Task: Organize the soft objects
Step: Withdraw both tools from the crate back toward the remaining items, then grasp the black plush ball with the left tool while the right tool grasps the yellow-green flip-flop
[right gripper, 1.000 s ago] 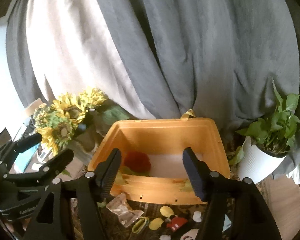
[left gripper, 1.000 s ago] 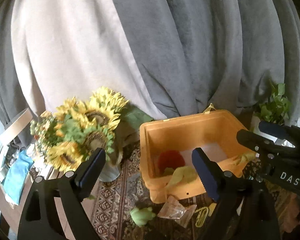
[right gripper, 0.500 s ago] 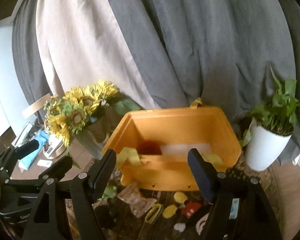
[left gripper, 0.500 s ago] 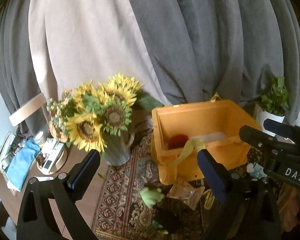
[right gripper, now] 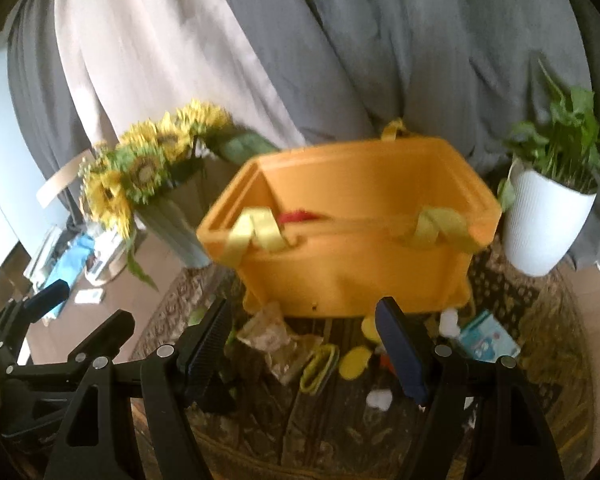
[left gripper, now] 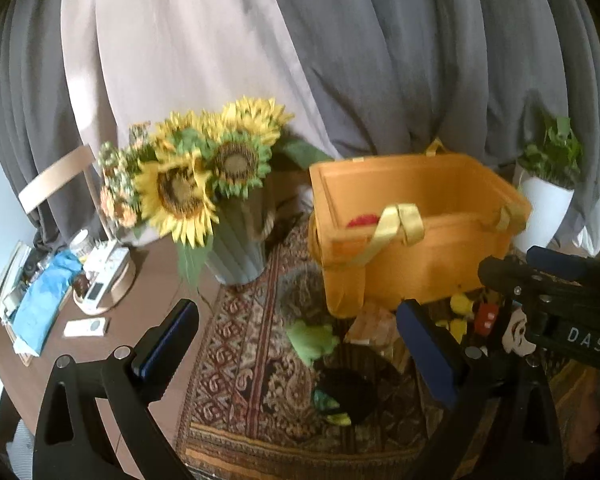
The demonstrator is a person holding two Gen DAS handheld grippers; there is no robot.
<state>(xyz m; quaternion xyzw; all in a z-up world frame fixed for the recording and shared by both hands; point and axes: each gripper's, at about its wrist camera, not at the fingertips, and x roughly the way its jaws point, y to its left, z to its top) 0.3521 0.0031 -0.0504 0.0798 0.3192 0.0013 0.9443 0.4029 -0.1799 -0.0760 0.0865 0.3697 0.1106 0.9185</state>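
An orange fabric bin point(left gripper: 420, 256) with yellow handles stands on a patterned rug point(left gripper: 252, 376); it also shows in the right wrist view point(right gripper: 360, 268). A red soft object point(left gripper: 362, 221) lies inside it. On the rug in front lie a green plush point(left gripper: 312, 342), a black soft toy point(left gripper: 352, 394), yellow pieces point(right gripper: 354, 362), a crinkled clear bag point(right gripper: 276, 336) and white bits. My left gripper point(left gripper: 296, 356) is open and empty above the rug. My right gripper point(right gripper: 304, 350) is open and empty in front of the bin.
A vase of sunflowers point(left gripper: 204, 184) stands left of the bin. A white potted plant point(right gripper: 548, 216) stands right of it. Grey and beige curtains hang behind. A blue cloth point(left gripper: 40, 300) and small items lie on the brown table at the left.
Both grippers have pulled back and away from the bin, staying open. The bin now looks smaller and further off, and more of the rug and its loose objects shows.
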